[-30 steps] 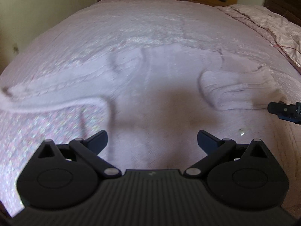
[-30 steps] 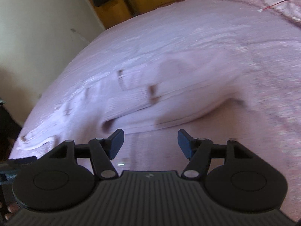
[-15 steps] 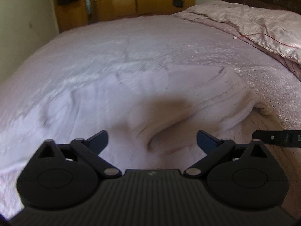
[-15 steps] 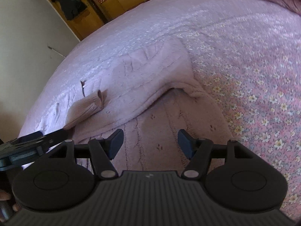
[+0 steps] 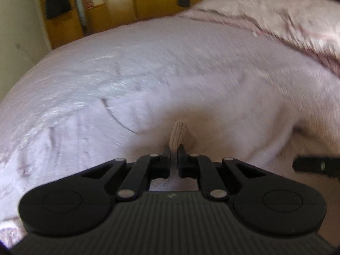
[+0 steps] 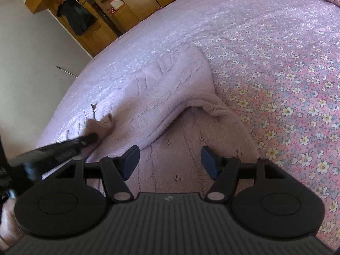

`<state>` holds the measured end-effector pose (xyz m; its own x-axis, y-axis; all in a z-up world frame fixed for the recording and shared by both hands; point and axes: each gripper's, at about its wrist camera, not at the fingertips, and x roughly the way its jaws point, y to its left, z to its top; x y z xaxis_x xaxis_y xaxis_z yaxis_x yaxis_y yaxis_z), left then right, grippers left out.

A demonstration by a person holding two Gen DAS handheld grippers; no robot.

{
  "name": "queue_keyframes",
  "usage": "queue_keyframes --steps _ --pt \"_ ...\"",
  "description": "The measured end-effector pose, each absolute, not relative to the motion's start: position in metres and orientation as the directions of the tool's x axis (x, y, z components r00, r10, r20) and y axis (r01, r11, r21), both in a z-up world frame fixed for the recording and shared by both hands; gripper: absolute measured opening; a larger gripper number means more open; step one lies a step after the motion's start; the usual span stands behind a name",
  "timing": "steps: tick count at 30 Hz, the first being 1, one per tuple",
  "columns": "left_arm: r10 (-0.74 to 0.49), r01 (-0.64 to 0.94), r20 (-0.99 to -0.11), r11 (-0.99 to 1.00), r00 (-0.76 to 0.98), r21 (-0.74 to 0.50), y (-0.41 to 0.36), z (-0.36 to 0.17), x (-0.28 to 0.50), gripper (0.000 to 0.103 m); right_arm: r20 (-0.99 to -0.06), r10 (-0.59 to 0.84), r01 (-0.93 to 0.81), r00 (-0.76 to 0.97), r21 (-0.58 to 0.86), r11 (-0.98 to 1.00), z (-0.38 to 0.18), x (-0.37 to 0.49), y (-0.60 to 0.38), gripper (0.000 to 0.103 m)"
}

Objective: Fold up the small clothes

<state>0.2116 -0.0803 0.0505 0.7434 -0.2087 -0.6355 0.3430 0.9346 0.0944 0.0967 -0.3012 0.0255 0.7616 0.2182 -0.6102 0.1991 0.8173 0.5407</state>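
A pale lilac knit sweater (image 6: 170,97) lies spread on the bed, one part folded over another. It also fills the left wrist view (image 5: 148,110). My left gripper (image 5: 174,159) is shut on the ribbed cuff (image 5: 180,133) of a sleeve. From the right wrist view the left gripper (image 6: 63,148) shows at the left, pinching that cuff (image 6: 99,125). My right gripper (image 6: 170,161) is open and empty, low over the sweater's near part. Its fingertip (image 5: 314,165) shows at the right edge of the left wrist view.
The bed has a pink floral sheet (image 6: 286,85). A crumpled pink quilt (image 5: 286,21) lies at the far right. A wooden wardrobe (image 6: 102,10) with dark hanging clothes stands past the bed, beside a pale wall (image 6: 31,63).
My left gripper has shut on the sleeve cuff; it was open half a second ago. Both cameras have swung toward the sweater's sleeve. My right gripper stays open.
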Motion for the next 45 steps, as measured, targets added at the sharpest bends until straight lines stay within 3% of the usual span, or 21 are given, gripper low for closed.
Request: queue_keyframes --steps 6,13,18,22,25,33,38,39,40,41,45 --pt "-0.184 0.199 -0.585 0.979 0.79 -0.039 -0.019 0.075 0.214 0.008 -0.608 0.214 0.201 0.765 0.541 0.816 0.025 0.097 -0.301 0.071" --pt "-0.117 0.088 -0.625 0.993 0.772 -0.078 0.044 0.065 0.202 0.012 -0.598 0.216 0.204 0.772 0.554 0.807 0.023 0.093 -0.301 0.071" --pt "-0.194 0.101 -0.629 0.978 0.752 -0.181 0.074 0.057 0.188 0.03 -0.615 0.211 0.214 0.759 0.542 0.813 0.028 0.095 -0.3 0.071" --pt "-0.215 0.101 -0.604 0.971 0.768 -0.217 0.087 0.062 0.18 0.053 -0.619 0.216 0.222 0.755 0.552 0.804 0.028 0.097 -0.3 0.071" --pt "-0.233 0.116 -0.599 0.967 0.766 -0.227 0.089 0.065 0.183 0.058 -0.607 0.246 0.216 0.756 0.586 0.781 0.029 0.102 -0.303 0.071" --pt "-0.18 0.036 -0.696 0.975 0.695 -0.217 0.083 0.029 0.222 0.058 -0.514 0.314 0.242 0.798 0.751 0.615 0.015 0.122 -0.327 0.071" --pt "-0.189 0.002 -0.67 0.963 0.718 -0.268 0.084 0.024 0.228 0.056 -0.433 0.31 0.271 0.846 0.851 0.45 0.0 0.123 -0.342 0.071" --pt "-0.199 0.01 -0.665 0.961 0.72 -0.276 0.084 0.024 0.229 0.051 -0.416 0.3 0.272 0.859 0.865 0.421 -0.002 0.122 -0.345 0.071" --pt "-0.206 0.018 -0.663 0.96 0.72 -0.278 0.084 0.023 0.23 0.027 -0.4 0.284 0.271 0.871 0.875 0.401 -0.003 0.12 -0.348 0.071" --pt "-0.22 0.028 -0.665 0.958 0.714 -0.286 0.083 0.022 0.232 0.015 -0.391 0.259 0.271 0.883 0.876 0.399 -0.002 0.119 -0.349 0.071" --pt "-0.217 0.064 -0.628 0.964 0.748 -0.257 0.079 0.035 0.24 0.013 -0.414 0.13 0.287 0.901 0.794 0.536 0.013 0.114 -0.347 0.07"
